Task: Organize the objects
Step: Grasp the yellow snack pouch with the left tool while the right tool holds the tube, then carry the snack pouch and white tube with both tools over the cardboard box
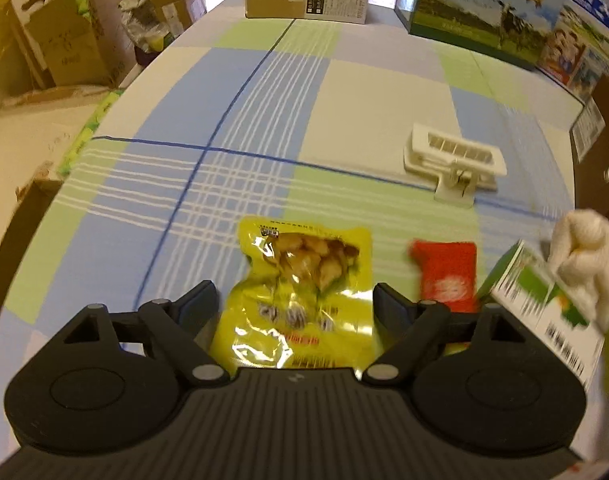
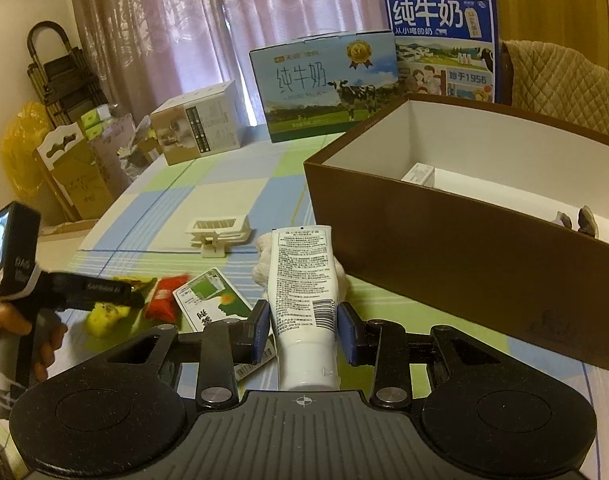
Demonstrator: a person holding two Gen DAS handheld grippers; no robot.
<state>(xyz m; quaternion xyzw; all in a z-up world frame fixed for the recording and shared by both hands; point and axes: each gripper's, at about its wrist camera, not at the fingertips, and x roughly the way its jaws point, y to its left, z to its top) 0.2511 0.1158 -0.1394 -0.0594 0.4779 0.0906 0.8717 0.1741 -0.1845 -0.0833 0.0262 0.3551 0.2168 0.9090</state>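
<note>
My right jaws (image 2: 303, 330) clamp a white tube (image 2: 304, 300), pointing away; left jaws (image 1: 294, 302) wide over a yellow packet (image 1: 304, 292) on the checked worktop (image 1: 224, 120).

Mauve patterned curtains (image 2: 224, 32) hang behind the checked tablecloth (image 1: 264, 120); a folded black stepladder (image 2: 64, 72) leans at the wall.

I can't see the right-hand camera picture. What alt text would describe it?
The right gripper grips a white tube upright above a checked tablecloth, beside an open brown box. Farther left, the left gripper reaches over a yellow packet and a red packet; milk cartons stand behind.
</note>
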